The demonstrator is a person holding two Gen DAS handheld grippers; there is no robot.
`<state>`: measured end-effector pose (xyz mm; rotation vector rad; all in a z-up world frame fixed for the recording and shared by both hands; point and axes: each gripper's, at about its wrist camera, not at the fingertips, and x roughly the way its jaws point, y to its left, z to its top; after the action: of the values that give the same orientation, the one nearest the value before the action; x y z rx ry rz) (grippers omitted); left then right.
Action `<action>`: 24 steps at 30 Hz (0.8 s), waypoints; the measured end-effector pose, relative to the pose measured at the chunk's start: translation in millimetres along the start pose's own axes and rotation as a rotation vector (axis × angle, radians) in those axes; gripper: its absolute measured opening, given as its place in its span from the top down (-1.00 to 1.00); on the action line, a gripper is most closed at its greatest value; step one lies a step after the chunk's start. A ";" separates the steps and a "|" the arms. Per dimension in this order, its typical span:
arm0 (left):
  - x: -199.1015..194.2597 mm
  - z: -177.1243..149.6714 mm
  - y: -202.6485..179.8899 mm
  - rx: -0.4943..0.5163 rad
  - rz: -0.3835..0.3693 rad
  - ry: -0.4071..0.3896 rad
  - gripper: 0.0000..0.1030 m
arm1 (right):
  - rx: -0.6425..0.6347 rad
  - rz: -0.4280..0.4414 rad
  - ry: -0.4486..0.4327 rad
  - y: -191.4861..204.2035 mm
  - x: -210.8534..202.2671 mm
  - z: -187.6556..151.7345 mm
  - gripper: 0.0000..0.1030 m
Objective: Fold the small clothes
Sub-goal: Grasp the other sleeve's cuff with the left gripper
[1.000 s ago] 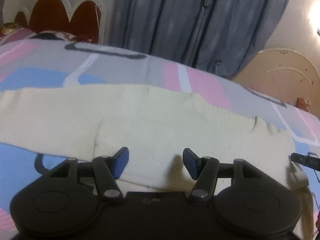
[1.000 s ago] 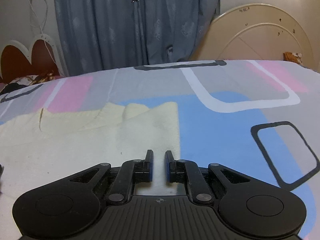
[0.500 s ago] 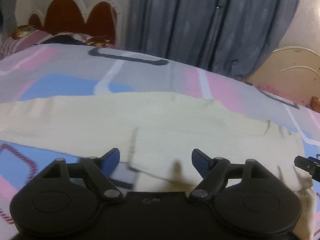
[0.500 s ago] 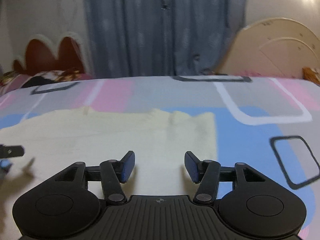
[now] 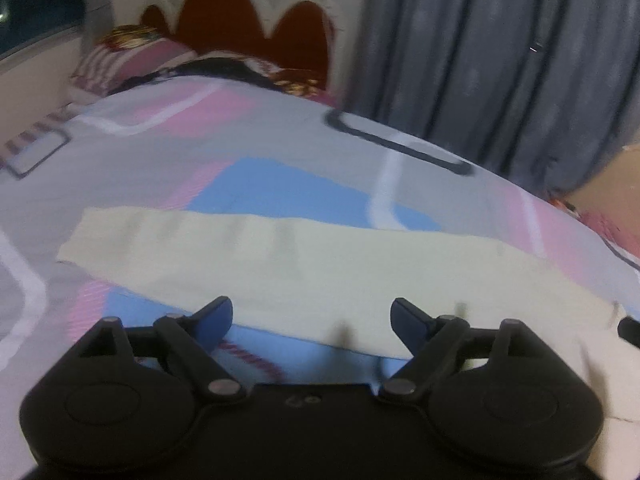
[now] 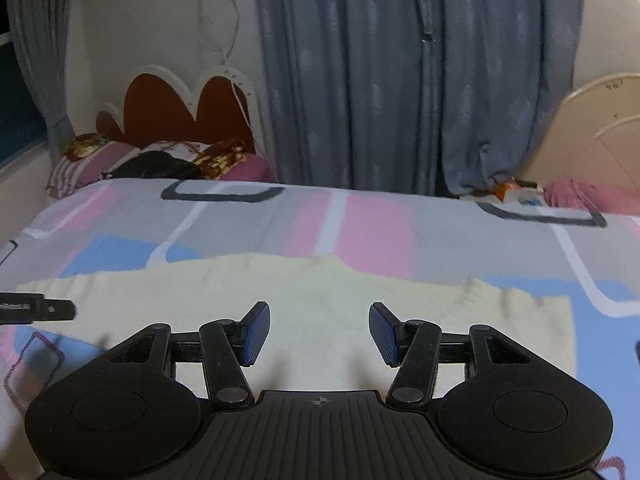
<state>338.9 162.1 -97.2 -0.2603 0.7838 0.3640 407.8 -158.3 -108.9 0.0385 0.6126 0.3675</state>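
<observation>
- Left wrist view: the left gripper (image 5: 312,318), black with blue pads, has its jaws spread wide and opening further, with nothing between them.
- Beyond its fingertips lies the pale cream knitted garment (image 5: 320,268), stretched flat as a long band across the bedspread (image 5: 280,140), which is printed with grey, pink and blue blocks and white lines.
- The near edge of the garment runs just past the fingertips; a strip of blue bedspread shows between that edge and the gripper body.
- A dark tip of the other gripper shows at the right edge, over the cloth.
- At the far end stand a red scalloped headboard (image 5: 256,28) and striped pillows (image 5: 132,64); a grey-blue curtain (image 5: 500,52) hangs to the right. This view is blurred.
- Right wrist view: the right gripper (image 6: 319,330) holds its jaws apart, empty, above the same cream garment (image 6: 320,292).
- The garment spreads flat on the bedspread (image 6: 380,224), reaching from the left edge to well right of the fingers.
</observation>
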 end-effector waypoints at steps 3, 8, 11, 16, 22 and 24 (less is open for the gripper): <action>8.3 -6.1 26.9 -0.060 0.022 0.019 -0.67 | 0.040 0.014 0.020 17.6 18.5 -9.9 -0.06; 27.9 -9.1 69.9 -0.144 0.066 0.042 -0.67 | 0.031 0.018 0.056 48.6 48.3 -22.5 -0.06; 38.7 -7.3 94.4 -0.203 0.078 0.048 -0.66 | 0.014 0.010 0.057 61.9 61.6 -22.7 -0.06; 47.9 -4.6 119.3 -0.286 0.049 0.023 -0.67 | 0.009 -0.003 0.087 71.8 83.8 -28.2 -0.06; 52.9 -3.1 132.1 -0.371 0.004 -0.058 -0.60 | -0.020 -0.033 0.106 78.1 100.6 -36.8 -0.06; 56.8 -2.0 143.4 -0.428 0.009 -0.095 -0.26 | -0.011 -0.030 0.091 77.7 99.1 -34.4 -0.06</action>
<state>315.6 303.9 -153.2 -0.6353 0.6080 0.5485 437.8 -53.7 -181.0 0.0018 0.7003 0.3452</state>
